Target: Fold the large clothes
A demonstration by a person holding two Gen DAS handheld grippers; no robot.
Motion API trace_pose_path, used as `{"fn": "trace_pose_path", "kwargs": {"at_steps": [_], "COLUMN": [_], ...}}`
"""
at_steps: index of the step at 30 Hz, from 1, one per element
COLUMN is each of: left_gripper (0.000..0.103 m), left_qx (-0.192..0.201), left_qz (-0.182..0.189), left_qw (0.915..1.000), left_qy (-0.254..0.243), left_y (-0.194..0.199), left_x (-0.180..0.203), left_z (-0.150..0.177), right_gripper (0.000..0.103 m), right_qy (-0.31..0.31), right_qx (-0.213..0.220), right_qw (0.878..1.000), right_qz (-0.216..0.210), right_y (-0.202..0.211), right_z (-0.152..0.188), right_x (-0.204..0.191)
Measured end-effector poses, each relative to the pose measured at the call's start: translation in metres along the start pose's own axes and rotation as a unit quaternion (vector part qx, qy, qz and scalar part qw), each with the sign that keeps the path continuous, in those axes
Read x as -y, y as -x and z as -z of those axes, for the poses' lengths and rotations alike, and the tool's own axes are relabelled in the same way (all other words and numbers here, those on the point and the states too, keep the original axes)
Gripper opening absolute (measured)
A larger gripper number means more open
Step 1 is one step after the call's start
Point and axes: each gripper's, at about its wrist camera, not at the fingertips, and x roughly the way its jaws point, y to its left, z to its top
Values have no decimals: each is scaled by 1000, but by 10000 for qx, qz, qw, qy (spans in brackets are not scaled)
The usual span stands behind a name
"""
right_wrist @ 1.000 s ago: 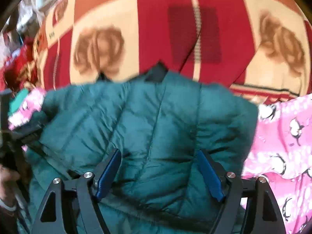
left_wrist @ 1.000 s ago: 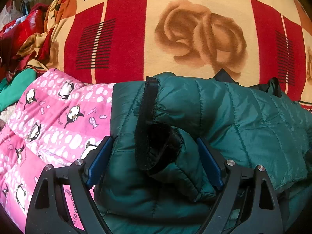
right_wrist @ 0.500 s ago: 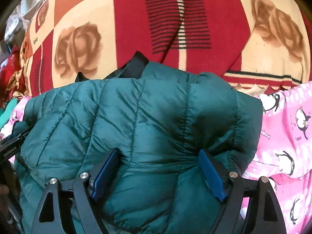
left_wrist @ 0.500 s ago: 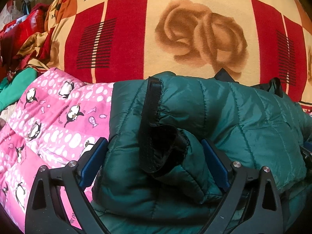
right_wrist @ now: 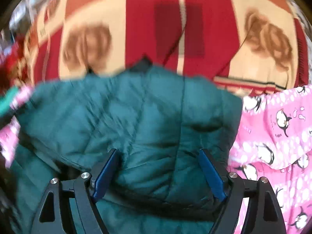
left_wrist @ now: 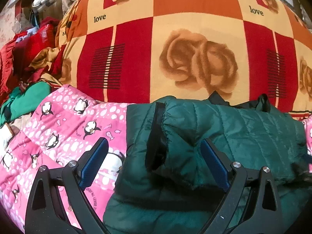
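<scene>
A dark green puffer jacket (left_wrist: 243,136) lies folded on the bed, and its sleeve with a black cuff (left_wrist: 158,136) is laid across the left part. My left gripper (left_wrist: 154,144) hovers open over that sleeve end, one finger above the pink quilt, the other above the jacket, and the pads touch nothing. The right wrist view is blurred. There the jacket (right_wrist: 146,113) fills the middle, and my right gripper (right_wrist: 159,153) stands open low over its quilted back, with puffed fabric between the wide jaws.
A pink penguin quilt (left_wrist: 68,128) lies under and beside the jacket, also the quilt (right_wrist: 273,136) at the right. A red and orange rose blanket (left_wrist: 175,39) covers the bed beyond. Red clothes (left_wrist: 29,50) and a green garment (left_wrist: 29,99) are heaped at the far left.
My left gripper widened a little and drew up and back from the sleeve, so more of the bed shows. The right view swung over the jacket and is blurred now.
</scene>
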Motion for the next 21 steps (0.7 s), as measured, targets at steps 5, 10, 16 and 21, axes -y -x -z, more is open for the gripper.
{"fn": "trace_pose_path", "kwargs": {"at_steps": [5,10,16,21], "left_gripper": [95,95,95,95], "left_qx": [7,56,-66,-268], "left_qz": [107,39,-110,-200], "left_qw": [9999,9997,9990,9982], "left_qy": [-60,-221,-421,-507], "left_y": [22,47,77,91], "left_x": [-3,-2,-5,-10], "left_z": [8,18,41,68], "right_gripper": [81,81,81,81], "right_qy": [-189,-109,-4,-24], "right_qx": [249,304,279,243], "right_qw": [9994,9990,9992,9990], "right_qz": [-124,-308,-276,-366], "right_y": [31,70,104,120], "right_z": [3,16,50,83], "right_x": [-3,-12,-15,-16]}}
